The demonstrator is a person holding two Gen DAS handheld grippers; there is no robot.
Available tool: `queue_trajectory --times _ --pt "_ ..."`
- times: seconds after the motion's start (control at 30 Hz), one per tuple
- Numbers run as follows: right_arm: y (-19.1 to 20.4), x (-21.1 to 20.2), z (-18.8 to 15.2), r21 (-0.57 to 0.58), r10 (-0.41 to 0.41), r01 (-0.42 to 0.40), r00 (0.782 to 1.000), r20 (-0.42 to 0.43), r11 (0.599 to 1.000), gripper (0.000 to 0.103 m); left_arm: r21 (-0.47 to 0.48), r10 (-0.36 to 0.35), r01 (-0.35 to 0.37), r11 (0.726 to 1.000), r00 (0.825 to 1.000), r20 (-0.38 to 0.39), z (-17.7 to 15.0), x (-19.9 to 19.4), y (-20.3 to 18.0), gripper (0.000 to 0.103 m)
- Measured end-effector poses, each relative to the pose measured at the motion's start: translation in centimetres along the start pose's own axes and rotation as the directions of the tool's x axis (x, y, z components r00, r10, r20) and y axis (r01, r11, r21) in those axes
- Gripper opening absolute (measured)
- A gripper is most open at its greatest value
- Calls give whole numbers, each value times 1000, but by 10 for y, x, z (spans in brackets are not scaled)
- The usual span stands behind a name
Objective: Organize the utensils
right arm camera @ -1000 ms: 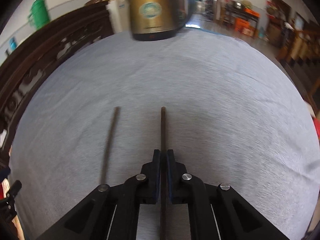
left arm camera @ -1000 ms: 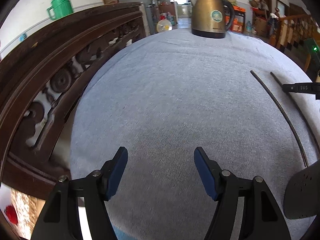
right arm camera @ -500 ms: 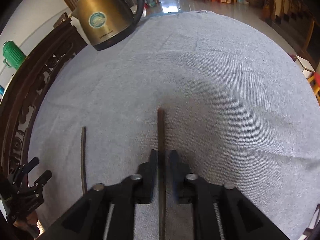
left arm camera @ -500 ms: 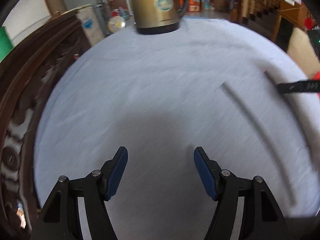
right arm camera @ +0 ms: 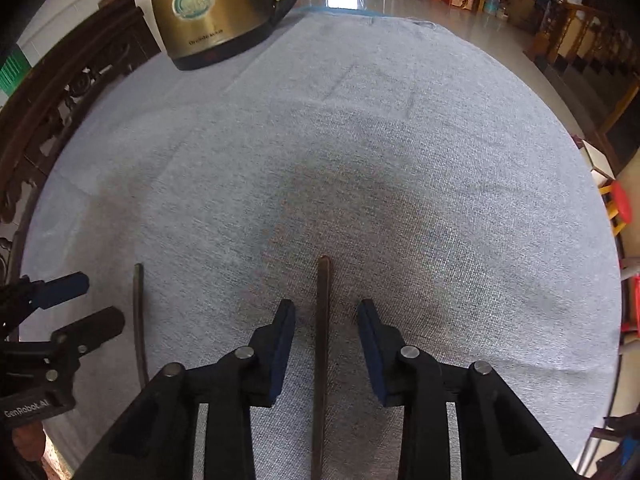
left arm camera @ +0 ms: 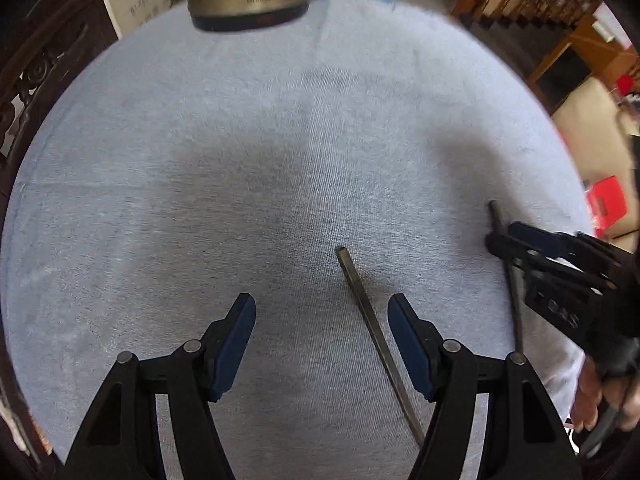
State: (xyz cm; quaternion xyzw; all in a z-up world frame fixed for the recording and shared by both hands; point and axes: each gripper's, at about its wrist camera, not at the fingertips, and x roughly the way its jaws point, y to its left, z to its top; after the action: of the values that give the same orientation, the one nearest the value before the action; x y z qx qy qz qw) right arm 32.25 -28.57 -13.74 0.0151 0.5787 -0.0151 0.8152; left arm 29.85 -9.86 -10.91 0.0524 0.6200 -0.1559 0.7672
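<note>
Two dark chopsticks lie side by side on the grey cloth [left arm camera: 200, 200]. One chopstick [left arm camera: 372, 332] runs between the fingers of my left gripper [left arm camera: 320, 304], close to the right pad [left arm camera: 408, 344]; that gripper is open and touches nothing. The other chopstick [right arm camera: 322, 320] lies between the fingers of my right gripper [right arm camera: 326, 306], whose jaws are opening, with a gap between the stick and each pad. In the right wrist view the left gripper [right arm camera: 94, 300] hovers by the first chopstick [right arm camera: 138, 320]. The left wrist view shows the right gripper [left arm camera: 506, 236] over its chopstick [left arm camera: 516, 300].
A brass-coloured electric kettle [right arm camera: 208, 12] stands at the far left of the cloth. Carved dark wooden furniture [right arm camera: 48, 112] runs along the left edge. Past the right edge the floor drops away, with a red stool [left arm camera: 606, 204] and wooden railings.
My right gripper's jaws have parted from the chopstick they were shut on. My left gripper has swung right and tilted down, so the other chopstick now lies between its fingers.
</note>
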Motion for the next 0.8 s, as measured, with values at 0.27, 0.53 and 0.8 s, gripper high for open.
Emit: queue_trajectory --times 0.27,0.53,0.8 --pt "-6 3 3 -16 -10 10 1000 -6 1000 19 -3 59 -59 998 998 -19 6 12 -19 69" --pt "-32 -6 -12 21 22 -22 1000 10 1000 9 138 76 -84 987 995 66 1 12 -52 14" --pt "-57 -15 -30 66 55 -52 997 -45 996 9 262 55 -81 962 993 106 -9 12 -61 14"
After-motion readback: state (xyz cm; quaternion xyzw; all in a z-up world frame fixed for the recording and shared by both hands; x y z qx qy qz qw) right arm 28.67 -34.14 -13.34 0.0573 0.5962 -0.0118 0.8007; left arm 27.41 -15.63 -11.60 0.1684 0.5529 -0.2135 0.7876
